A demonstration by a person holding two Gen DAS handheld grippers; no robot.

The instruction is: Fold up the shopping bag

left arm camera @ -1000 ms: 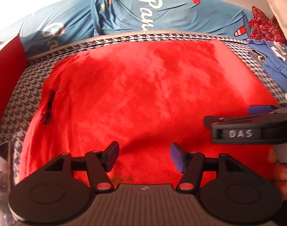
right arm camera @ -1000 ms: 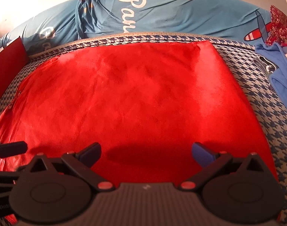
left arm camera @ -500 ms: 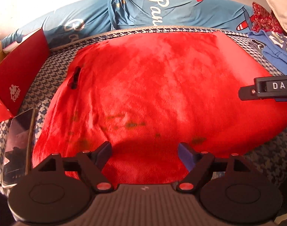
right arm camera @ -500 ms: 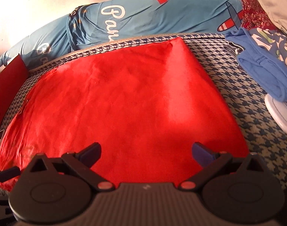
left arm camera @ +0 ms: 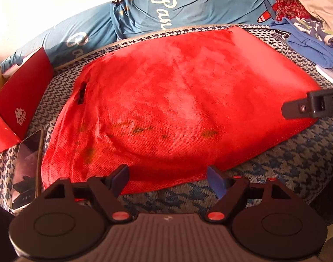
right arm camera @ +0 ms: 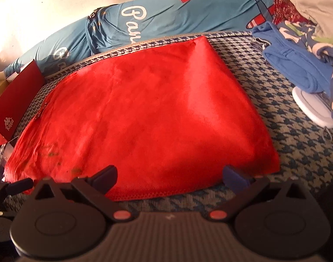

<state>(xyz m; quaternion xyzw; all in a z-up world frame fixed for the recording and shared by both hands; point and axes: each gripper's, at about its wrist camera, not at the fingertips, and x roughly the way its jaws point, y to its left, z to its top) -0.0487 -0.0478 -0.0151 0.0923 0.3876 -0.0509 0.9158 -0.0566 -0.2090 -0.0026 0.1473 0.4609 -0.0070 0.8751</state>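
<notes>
A red shopping bag (left arm camera: 179, 100) is lying flat on a houndstooth-covered bed (right arm camera: 297, 144), looking light, limp and best pinched along its stitched near hem. The left gripper (left arm camera: 167, 180) and right gripper (right arm camera: 169, 176) are tilting steeply down above that hem, jaws parted and empty, the left's having just been opening.

L gripper (left arm camera: 167, 180) – jaws just opened, nothing between; R gripper (right arm camera: 169, 176) – jaws wide, empty, angled down.
</notes>
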